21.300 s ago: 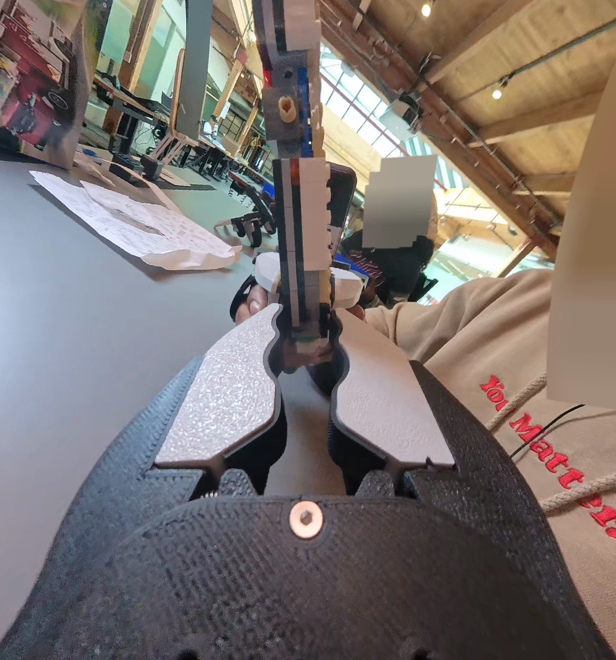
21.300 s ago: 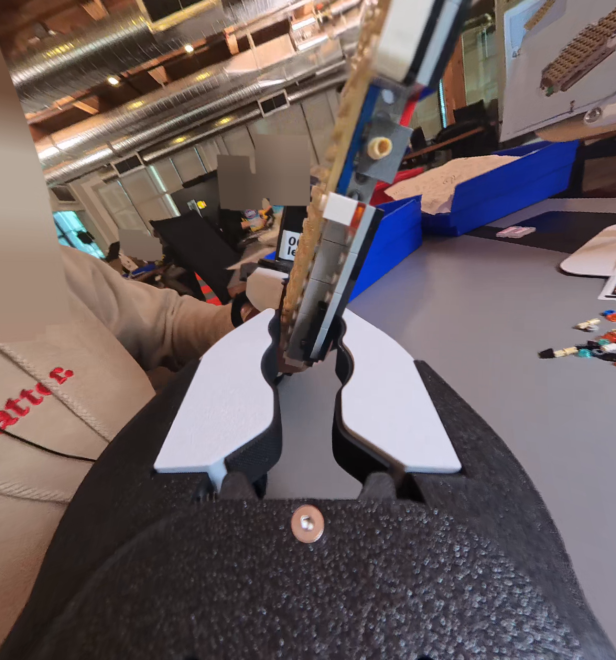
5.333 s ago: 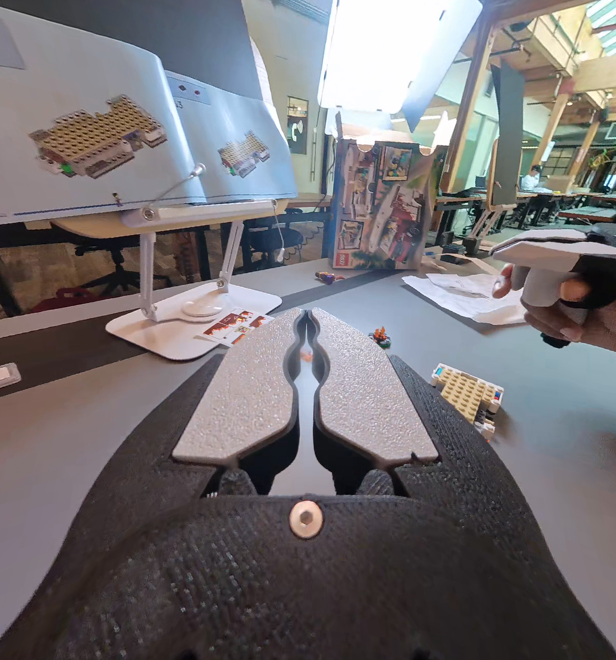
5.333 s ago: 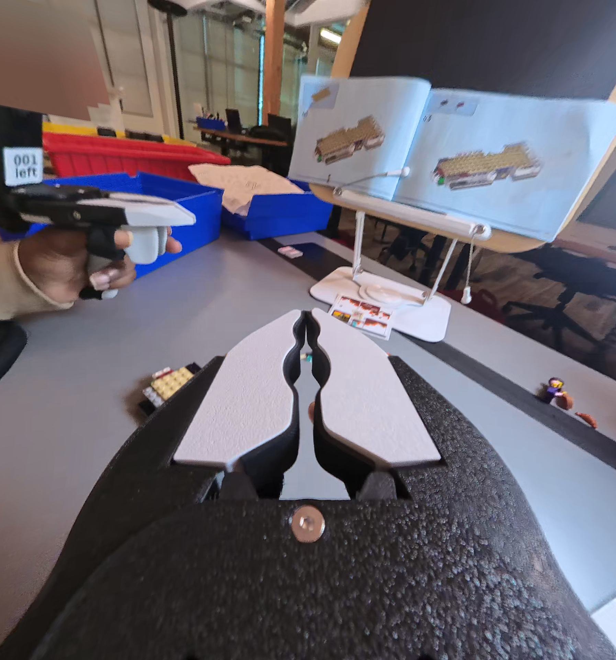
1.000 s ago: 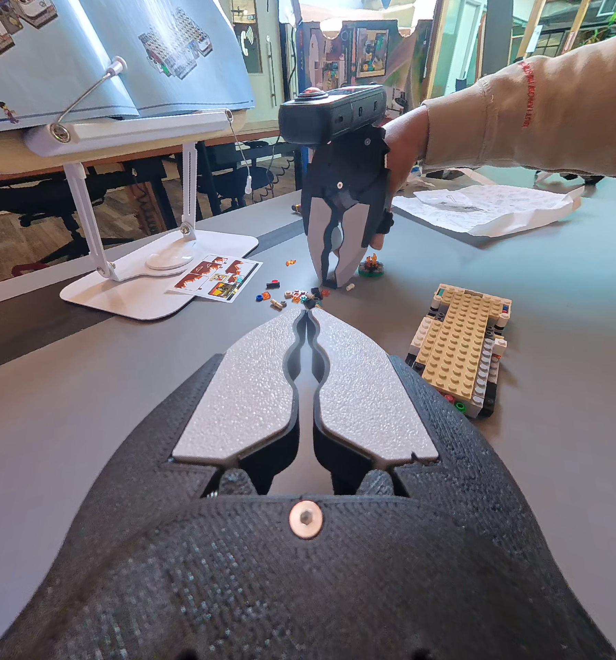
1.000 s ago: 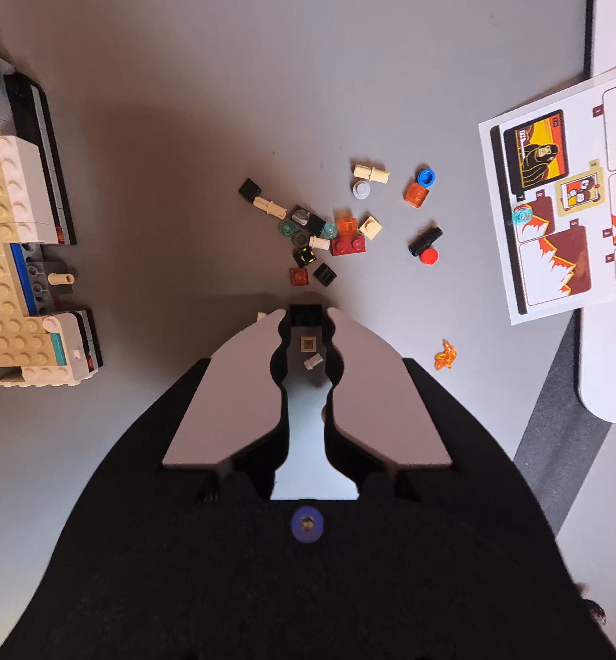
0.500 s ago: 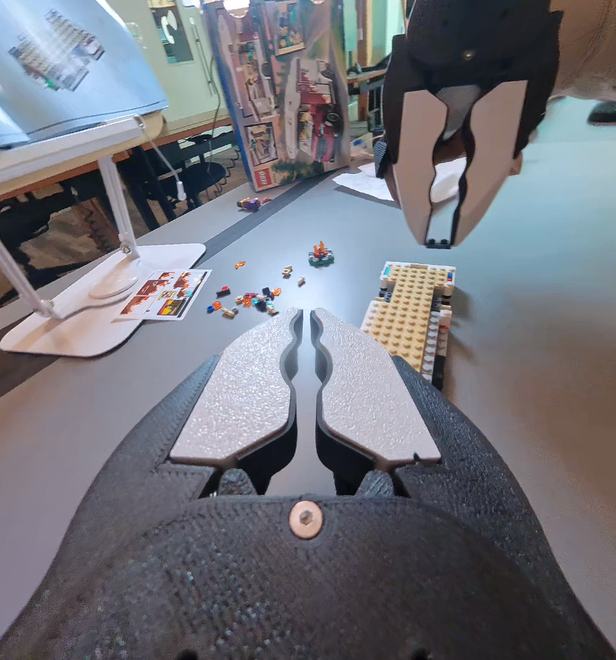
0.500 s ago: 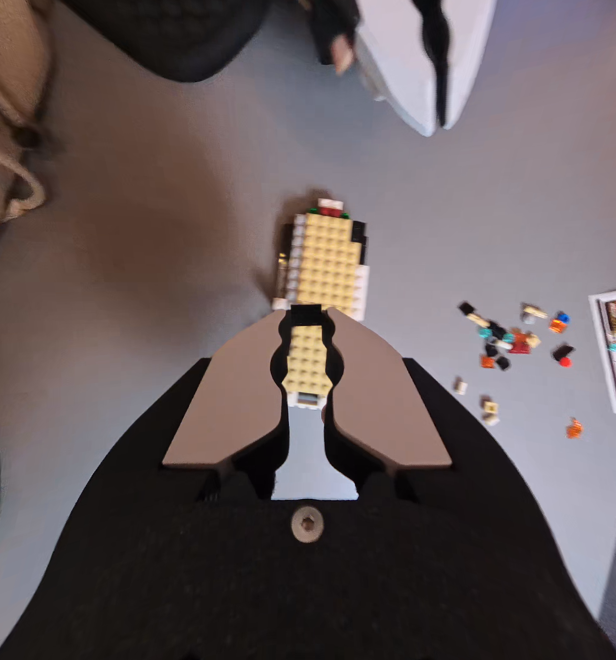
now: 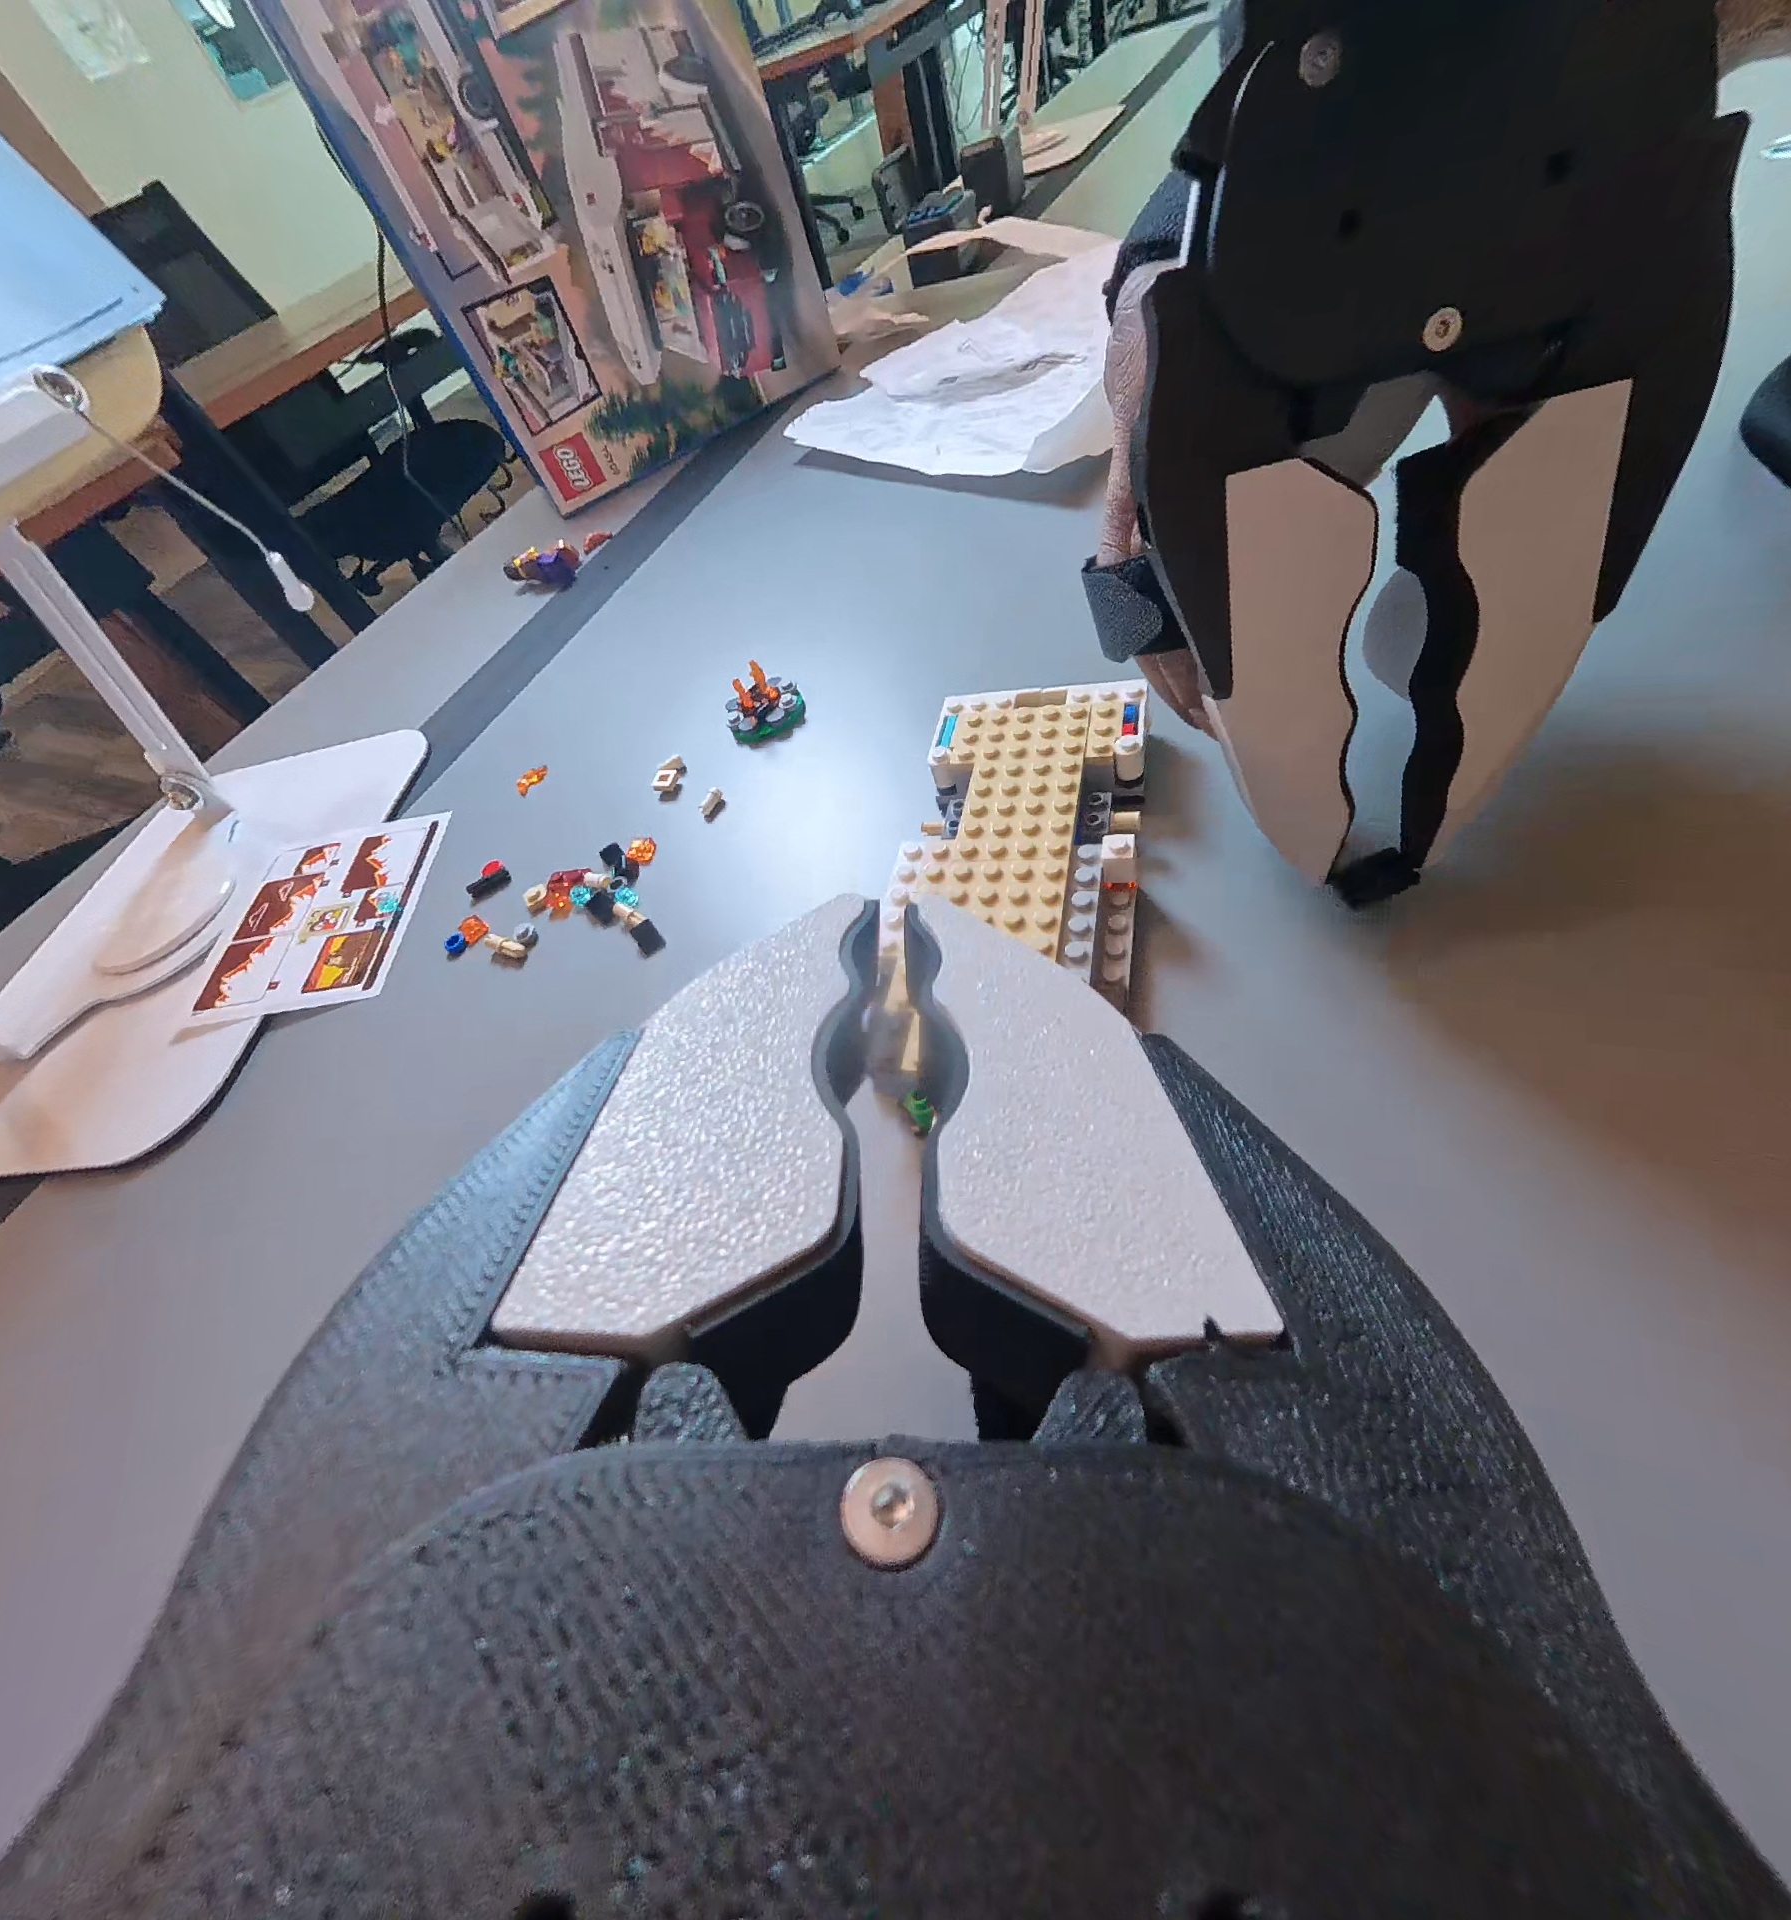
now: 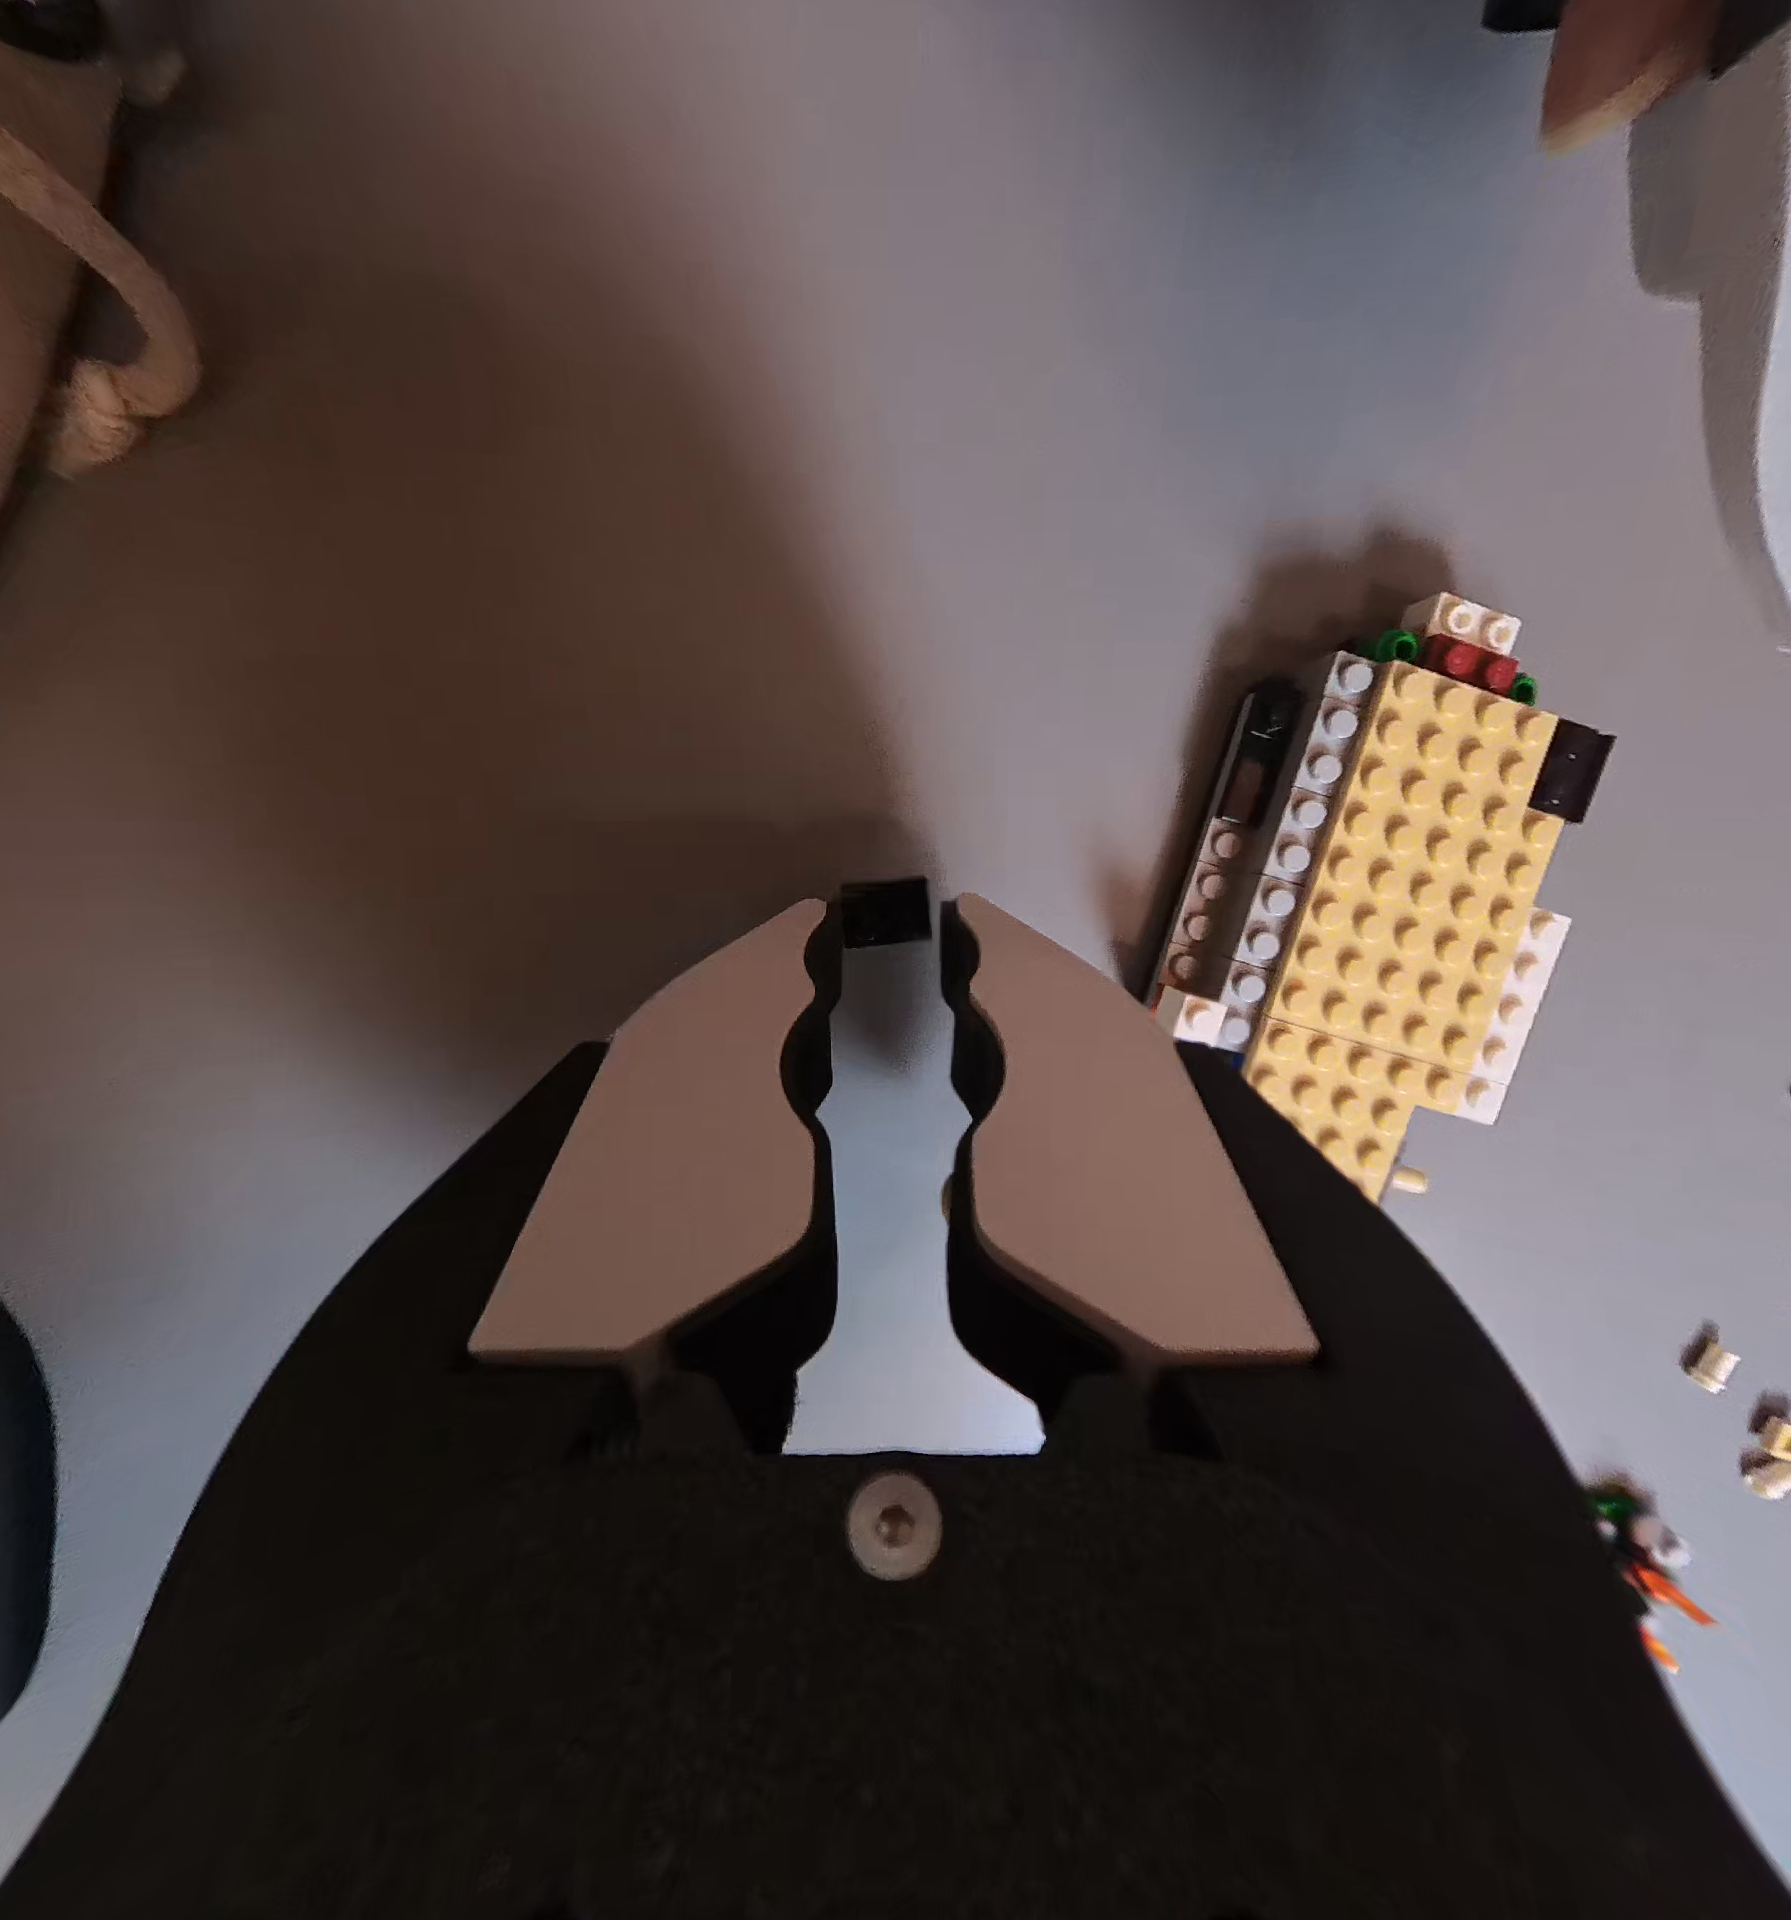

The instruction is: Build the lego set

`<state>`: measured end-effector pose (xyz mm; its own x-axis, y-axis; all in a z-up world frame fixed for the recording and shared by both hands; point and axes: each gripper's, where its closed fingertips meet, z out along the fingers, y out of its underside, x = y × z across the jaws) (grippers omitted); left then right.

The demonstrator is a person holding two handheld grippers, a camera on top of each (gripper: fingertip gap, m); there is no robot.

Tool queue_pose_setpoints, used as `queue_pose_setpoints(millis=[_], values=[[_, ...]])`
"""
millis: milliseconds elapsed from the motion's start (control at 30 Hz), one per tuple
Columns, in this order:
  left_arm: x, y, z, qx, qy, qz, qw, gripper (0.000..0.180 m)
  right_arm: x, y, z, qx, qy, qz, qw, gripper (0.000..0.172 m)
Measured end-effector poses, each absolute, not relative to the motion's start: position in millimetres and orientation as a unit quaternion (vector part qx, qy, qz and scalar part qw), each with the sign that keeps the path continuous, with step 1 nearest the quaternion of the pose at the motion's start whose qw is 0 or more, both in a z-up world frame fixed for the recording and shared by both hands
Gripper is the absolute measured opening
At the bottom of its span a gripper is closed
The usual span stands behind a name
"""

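1. The left gripper (image 9: 893, 914) hangs low over the grey tabletop (image 9: 351, 1195), its fingers (image 9: 725, 1122) drawn almost together with only a thin slit between them and nothing clamped; the near end of a tan brick build (image 9: 1026, 821) shows through the slit, lying beyond the tips.
2. The right gripper (image 10: 886, 920) points down at the tabletop to the right of the build, and its fingers (image 10: 1109, 1174) are clenched on a small black brick (image 10: 883, 912) at the very tips. In the left wrist view the same brick (image 9: 1374, 878) sits between the tips just above the surface.
3. The tan brick build (image 10: 1410, 894) lies flat, studs up, edged with white and black pieces, between the two grippers and apart from both.
4. To the left of the build, a scatter of loose small bricks (image 9: 569, 894) lies on the tabletop, with a little green-based piece with orange flames (image 9: 764, 709) farther off.
5. Farther left are a sticker sheet (image 9: 319, 914) on the white stand base (image 9: 91, 1039); a toy box (image 9: 610, 239) and crumpled white paper (image 9: 974, 395) stand at the far edge.
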<state>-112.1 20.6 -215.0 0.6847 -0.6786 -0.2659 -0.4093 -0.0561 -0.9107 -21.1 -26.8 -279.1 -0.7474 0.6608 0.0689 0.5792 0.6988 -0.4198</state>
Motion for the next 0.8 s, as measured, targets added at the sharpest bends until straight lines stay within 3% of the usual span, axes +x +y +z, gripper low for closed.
queue_pose_setpoints(millis=[167,533,800], values=[[-127.3,25.9,-219.9,-0.741,0.356,-0.127,0.555,0.015,-23.2,-19.1,-272.1,-0.378,-0.896,0.196,0.125,0.032],[-124.9,19.3,-256.3,-0.792,0.359,-0.179,0.46,0.048,-6.3,-40.2,-285.5,-0.598,-0.761,0.23,0.103,0.031],[-117.3,13.7,-270.0,-0.8,0.378,-0.176,0.43,0.06,-23.8,-40.2,-288.3,-0.553,-0.806,0.179,0.111,0.015]])
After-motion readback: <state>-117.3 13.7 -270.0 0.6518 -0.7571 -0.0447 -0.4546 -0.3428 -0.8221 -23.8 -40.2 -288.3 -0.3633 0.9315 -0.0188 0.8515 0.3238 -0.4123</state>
